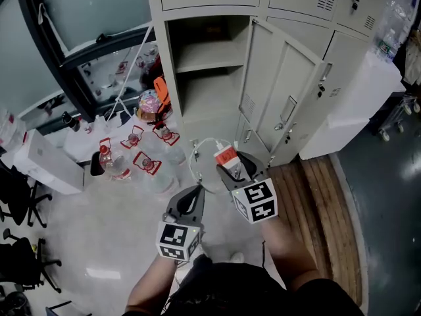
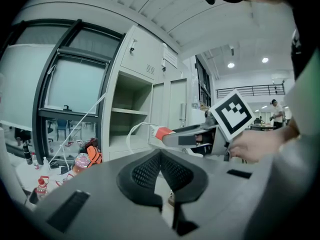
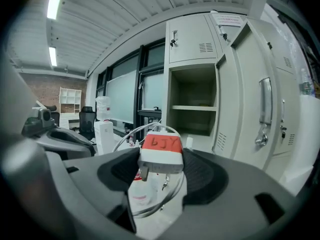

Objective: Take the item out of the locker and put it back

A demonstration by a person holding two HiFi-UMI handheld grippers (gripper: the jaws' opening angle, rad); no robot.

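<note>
A white charger [image 1: 225,155] with an orange label and a looped white cable [image 1: 197,157] sits between the pads of my right gripper [image 1: 230,168], which is shut on it in front of the open locker [image 1: 207,64]. In the right gripper view the charger [image 3: 161,151] stands upright between the pads, its cable hanging below, with the locker's bare shelves [image 3: 192,106] behind. My left gripper [image 1: 197,191] hangs lower left, shut and holding nothing. In its own view its jaws touch at the tips [image 2: 160,156], and the charger [image 2: 159,133] and right gripper [image 2: 192,136] pass just above.
The locker door [image 1: 279,97] swings open to the right. Several water bottles [image 1: 141,162] with red labels stand on the floor at left, beside a white box [image 1: 46,163] and office chairs [image 1: 20,199]. A wooden platform [image 1: 322,203] lies at right.
</note>
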